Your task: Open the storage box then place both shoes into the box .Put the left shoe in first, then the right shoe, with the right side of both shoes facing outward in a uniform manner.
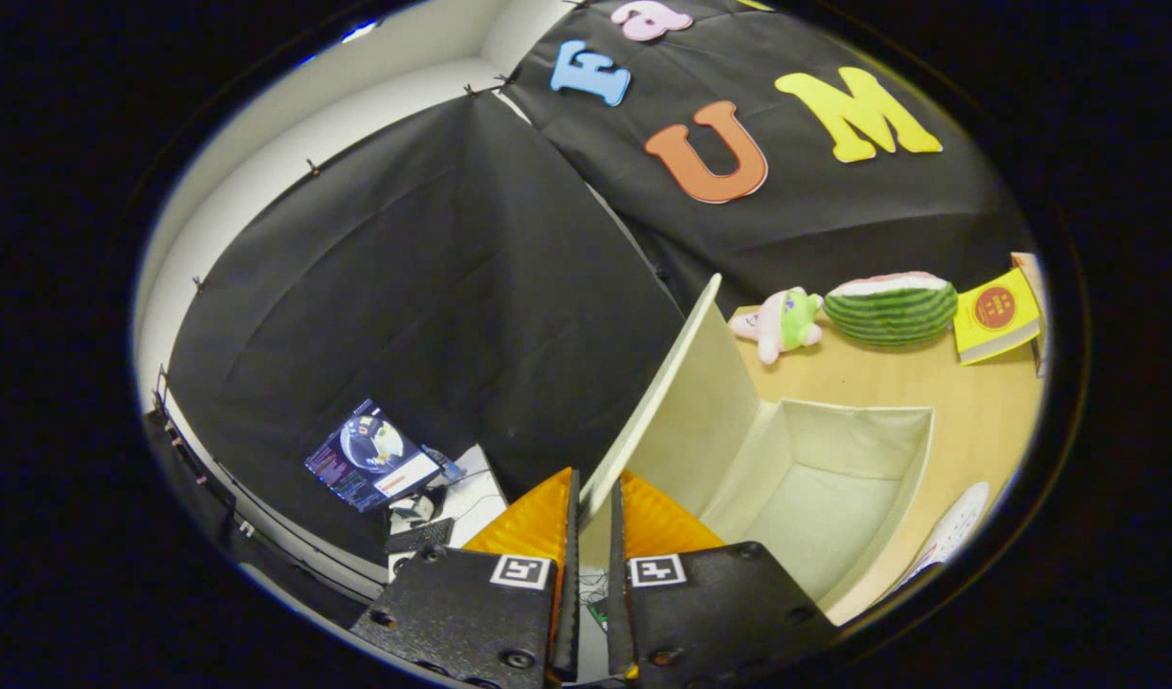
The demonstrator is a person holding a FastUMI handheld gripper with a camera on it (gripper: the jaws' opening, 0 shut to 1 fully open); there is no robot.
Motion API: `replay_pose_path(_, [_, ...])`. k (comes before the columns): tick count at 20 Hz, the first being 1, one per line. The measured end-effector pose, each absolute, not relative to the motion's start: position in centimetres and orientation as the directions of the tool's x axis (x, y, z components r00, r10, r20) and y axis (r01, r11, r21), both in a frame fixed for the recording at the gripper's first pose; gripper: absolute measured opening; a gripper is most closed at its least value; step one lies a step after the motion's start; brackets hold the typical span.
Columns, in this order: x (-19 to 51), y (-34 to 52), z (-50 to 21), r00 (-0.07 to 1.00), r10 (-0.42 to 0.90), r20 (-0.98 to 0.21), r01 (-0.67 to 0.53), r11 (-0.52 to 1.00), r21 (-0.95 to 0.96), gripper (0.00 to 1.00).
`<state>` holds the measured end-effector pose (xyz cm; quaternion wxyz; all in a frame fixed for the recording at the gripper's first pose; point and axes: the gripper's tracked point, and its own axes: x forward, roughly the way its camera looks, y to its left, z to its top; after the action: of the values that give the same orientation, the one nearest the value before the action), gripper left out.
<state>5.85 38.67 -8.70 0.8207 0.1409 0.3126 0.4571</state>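
The cream storage box [916, 450] stands on the wooden table [968, 383], and its inside is bare. Its lid [691, 411] is swung up and stands nearly upright on the box's left side. My gripper [593, 493] is shut on the lid's near edge, which runs down between the two fingers. A white shoe [959, 524] lies on the table just right of the box, and part of it is cut off from sight.
Beyond the box, along the booth wall, lie a pink and green plush toy [786, 323], a watermelon-shaped cushion [890, 306] and a yellow book [997, 314]. To the left, below table level, is a lit screen [370, 457] on a white desk.
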Motion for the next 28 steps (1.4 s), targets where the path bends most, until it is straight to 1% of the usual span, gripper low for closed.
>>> replay_pose_path(3, [6.2,40.6,-8.5,0.384,0.831,-0.403,-0.664,0.552,0.504,0.18])
replay_pose_path(5, [6.7,41.2,-8.4,0.402,0.816,-0.414,-0.678,0.57,0.465,0.2])
replay_pose_path(7, [7.2,41.7,-8.2,0.448,0.789,-0.419,-0.699,0.602,0.387,0.3])
replay_pose_path(8, [7.3,41.5,-7.7,0.469,0.784,-0.408,-0.708,0.609,0.357,0.38])
replay_pose_path(10, [7.4,41.0,-7.1,0.498,0.774,-0.39,-0.715,0.621,0.321,0.6])
replay_pose_path(14, [7.6,39.7,-7.1,0.553,0.738,-0.388,-0.703,0.663,0.26,0.84])
replay_pose_path(17, [8.1,37.5,-7.0,0.62,0.686,-0.381,-0.683,0.711,0.168,0.84])
replay_pose_path(20, [8.1,34.9,-7.1,0.676,0.627,-0.386,-0.655,0.752,0.075,0.89])
replay_pose_path(22, [8.0,32.7,-6.8,0.711,0.592,-0.381,-0.63,0.776,0.03,0.91])
replay_pose_path(25, [8.0,28.2,-6.3,0.764,0.525,-0.376,-0.575,0.818,-0.028,0.96])
replay_pose_path(28, [8.3,22.8,-6.6,0.816,0.425,-0.392,-0.495,0.864,-0.093,0.97])
